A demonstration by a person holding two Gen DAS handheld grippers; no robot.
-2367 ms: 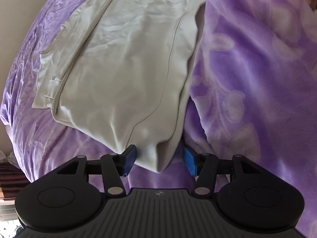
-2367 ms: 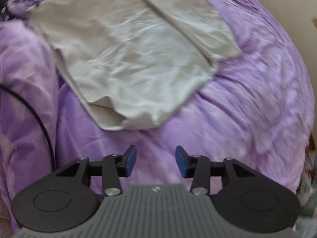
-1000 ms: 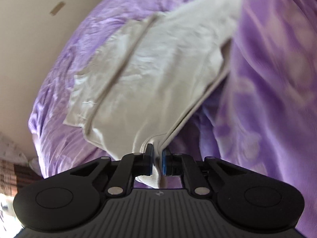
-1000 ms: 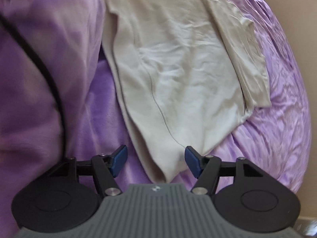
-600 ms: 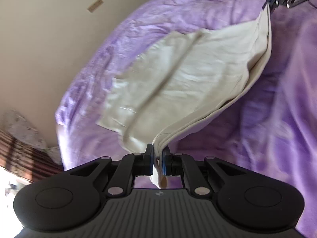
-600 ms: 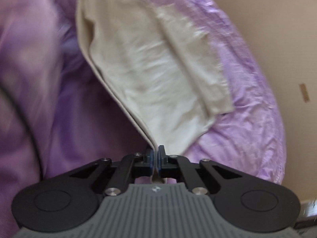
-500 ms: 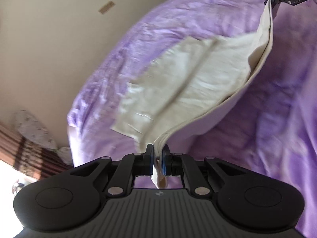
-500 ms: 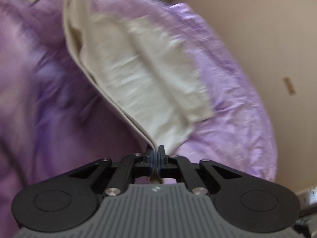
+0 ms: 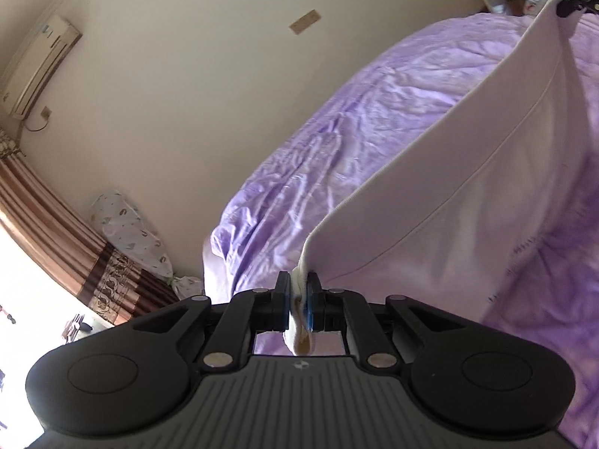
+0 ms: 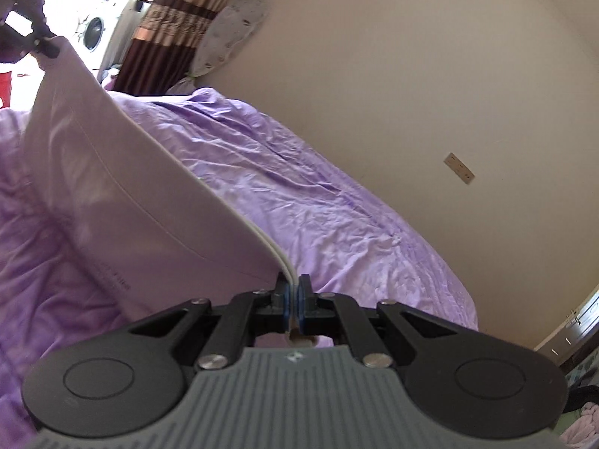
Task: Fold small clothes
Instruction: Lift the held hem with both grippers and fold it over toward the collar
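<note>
Your left gripper is clamped on one corner of the cream garment and your right gripper pinches the other, so the cloth hangs stretched between them above the purple bedspread.

Plain cream wall fills the upper frame. Wall-mounted air conditioner at upper left. Striped brown curtain at lower left, strong daylight beside it. Purple bedspread, creased, covers the bed at right.
</note>
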